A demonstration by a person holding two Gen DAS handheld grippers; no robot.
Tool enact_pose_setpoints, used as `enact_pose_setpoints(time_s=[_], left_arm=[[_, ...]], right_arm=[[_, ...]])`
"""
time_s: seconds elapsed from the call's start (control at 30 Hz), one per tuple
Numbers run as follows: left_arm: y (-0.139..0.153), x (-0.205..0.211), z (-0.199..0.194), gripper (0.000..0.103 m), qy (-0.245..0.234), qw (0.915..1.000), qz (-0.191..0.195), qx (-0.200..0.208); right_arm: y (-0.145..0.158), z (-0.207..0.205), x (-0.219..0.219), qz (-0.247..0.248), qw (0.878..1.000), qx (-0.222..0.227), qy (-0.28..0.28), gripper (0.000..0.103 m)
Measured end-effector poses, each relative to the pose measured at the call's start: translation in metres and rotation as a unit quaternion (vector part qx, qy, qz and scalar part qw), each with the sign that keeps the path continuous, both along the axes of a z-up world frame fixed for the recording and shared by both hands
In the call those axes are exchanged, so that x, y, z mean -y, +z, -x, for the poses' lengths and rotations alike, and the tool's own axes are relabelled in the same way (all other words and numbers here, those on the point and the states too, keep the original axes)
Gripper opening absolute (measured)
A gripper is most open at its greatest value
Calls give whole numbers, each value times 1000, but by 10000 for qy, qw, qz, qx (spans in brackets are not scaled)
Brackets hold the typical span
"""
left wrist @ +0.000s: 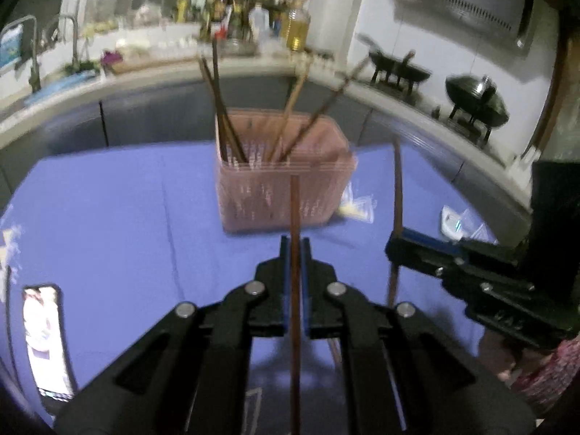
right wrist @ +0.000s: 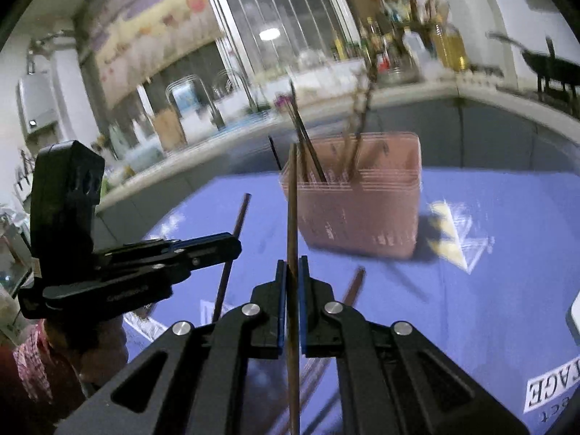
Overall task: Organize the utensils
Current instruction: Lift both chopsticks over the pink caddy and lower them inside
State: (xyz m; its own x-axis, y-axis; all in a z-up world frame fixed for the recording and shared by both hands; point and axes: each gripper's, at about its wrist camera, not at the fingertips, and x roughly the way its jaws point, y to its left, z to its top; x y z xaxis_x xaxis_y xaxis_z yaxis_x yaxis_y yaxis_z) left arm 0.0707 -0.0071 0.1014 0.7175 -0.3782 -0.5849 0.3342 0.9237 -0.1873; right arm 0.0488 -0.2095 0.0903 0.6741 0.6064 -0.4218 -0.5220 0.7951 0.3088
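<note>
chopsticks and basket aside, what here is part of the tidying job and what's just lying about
In the job:
- left claw, shut on a dark chopstick
- right claw, shut on a lighter chopstick
- pink basket already holding chopsticks
- loose chopsticks on the cloth

Lying about:
- phone
- plastic packets
- woks

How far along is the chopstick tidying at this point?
Partly done. Several chopsticks already stand in the pink basket. In hand: the left gripper is shut on one chopstick, and the right gripper on another. Left: dropping both in, plus at least one stick lying on the blue cloth.
</note>
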Motion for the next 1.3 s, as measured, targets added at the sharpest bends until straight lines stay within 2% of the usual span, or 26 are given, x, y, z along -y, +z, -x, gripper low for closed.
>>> enact_pose_setpoints(time_s=[0.23,0.4,0.5,0.6,0.73,0.83,1.03,1.17,1.23,1.3], left_arm=[[77,-20,-4,5,187,9957,298,855],[133,-23,-35,5,517,9871,344,1475],[155,-21,-63,5,771,9806,422,1754],[165,-17,-87,5,934,9760,443,1917],[156,-7,-110,5,941,9779,286,1844],[132,-2,-121,5,898,9827,181,1607],[86,9,-121,5,878,9880,17,1267],[59,18,-112,5,1032,9860,-341,1265],[52,19,-103,12,1070,9853,-402,1269],[51,19,-91,33,1121,9837,-380,1352]], right_arm=[[47,-13,-13,-188,9965,773,-265,6],[86,-51,-22,-448,9837,1509,-865,6],[96,-74,-29,-570,9744,1784,-1243,6],[98,-98,-36,-627,9684,1895,-1495,6],[82,-125,-44,-425,9688,1853,-1592,6],[65,-132,-47,-319,9721,1709,-1572,6],[36,-125,-53,-3,9762,1568,-1501,6],[26,-116,-52,88,9806,1360,-1412,7],[27,-104,-49,117,9802,1371,-1425,9],[28,-91,-48,129,9795,1402,-1438,15]])
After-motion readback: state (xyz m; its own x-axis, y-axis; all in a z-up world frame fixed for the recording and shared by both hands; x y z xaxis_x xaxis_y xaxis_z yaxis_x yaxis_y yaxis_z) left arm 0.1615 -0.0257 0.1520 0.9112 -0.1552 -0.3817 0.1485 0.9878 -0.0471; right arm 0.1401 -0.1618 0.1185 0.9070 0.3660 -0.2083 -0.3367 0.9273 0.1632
